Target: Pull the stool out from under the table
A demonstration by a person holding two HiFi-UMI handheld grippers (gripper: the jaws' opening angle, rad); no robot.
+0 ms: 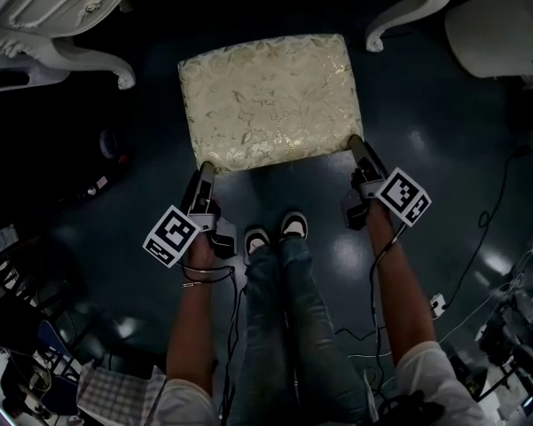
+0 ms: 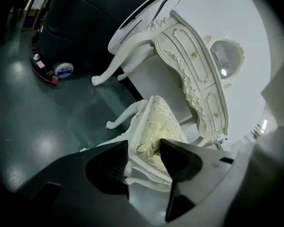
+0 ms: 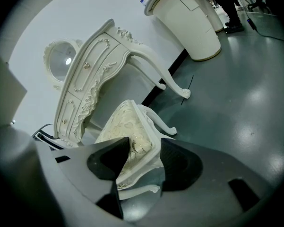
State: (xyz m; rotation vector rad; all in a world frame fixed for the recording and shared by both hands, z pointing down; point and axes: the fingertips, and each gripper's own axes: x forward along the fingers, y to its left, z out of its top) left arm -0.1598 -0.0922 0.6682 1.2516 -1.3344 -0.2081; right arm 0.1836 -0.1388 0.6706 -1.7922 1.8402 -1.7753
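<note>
Pull straight back toward the shoes, drawing both sides at an even pace to stop the stool from twisting between the curved table legs. Grip firmly with the left gripper, jaws closed on the near left corner across the cushion edge and carved frame. Do the same with the right gripper, jaws closed on the near right corner. Slide low over the smooth dark floor rather than lifting high. Avoid tipping the seat, given a hold on the front edge only and probably little leverage from it. Step back before drawing further, with the feet already just beside the front rail. As for the stool itself: rectangular, padded in cream fabric with a pale gold floral pattern, mounted on a white carved frame with short scrolled legs visible in both gripper views. Stands on the floor in front of the ornate white table, near edge toward the person, far edge between the table's front legs. Appears largely out from under the tabletop already, judging by the gap to the drawers in the gripper views. Looks light enough for two corner grips, though likely to swing under an uneven pull.
</note>
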